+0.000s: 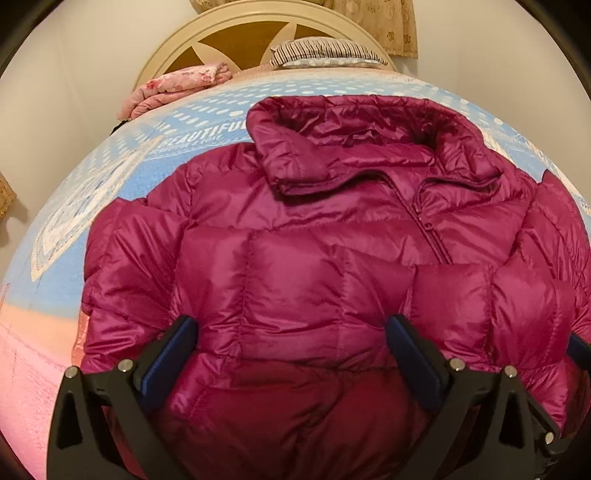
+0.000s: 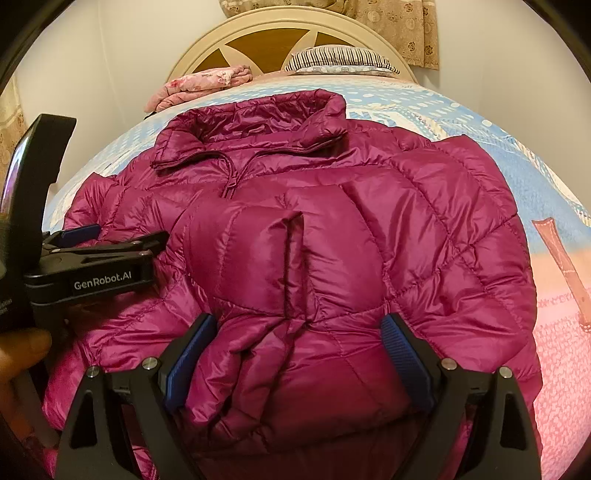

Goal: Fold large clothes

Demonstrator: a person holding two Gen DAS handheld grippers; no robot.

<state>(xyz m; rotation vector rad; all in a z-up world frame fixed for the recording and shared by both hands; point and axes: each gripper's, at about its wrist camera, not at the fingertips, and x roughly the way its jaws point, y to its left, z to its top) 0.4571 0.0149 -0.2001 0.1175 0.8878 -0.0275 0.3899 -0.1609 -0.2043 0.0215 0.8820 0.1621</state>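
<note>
**Magenta puffer jacket spread on the bed, both claws wide above it**

A shiny magenta quilted jacket [image 1: 332, 258] lies front-up across a bed [image 1: 110, 206], its collar [image 1: 354, 147] toward the headboard [image 1: 236, 40] and its hem nearest the cameras. The bed carries a cover in pale blue with white dots and lettering, shading to pink at the near edge. The zip [image 1: 430, 229] runs down from the collar and is closed at the neck. In the right wrist view a sleeve [image 2: 295, 266] is folded in over the chest, its cuff lying between the claw's fingers.

The left claw [image 1: 291, 354] stands released, its blue-padded fingers [image 1: 173, 354] spread wide apart over the lower front of the jacket; the puffy fabric bulges up between them, but the pads do not press on it. The right claw [image 2: 295, 358] is likewise released, fingers wide on either side of the folded sleeve without pinching it. In the right wrist view the left claw also shows from the side at the left edge, with part of a hand [image 2: 22, 350] below it.

At the head of the bed lie a folded pink floral blanket [image 1: 177, 86] and a striped pillow [image 1: 325, 53]. A beige patterned curtain [image 2: 399, 29] hangs behind the headboard.
</note>
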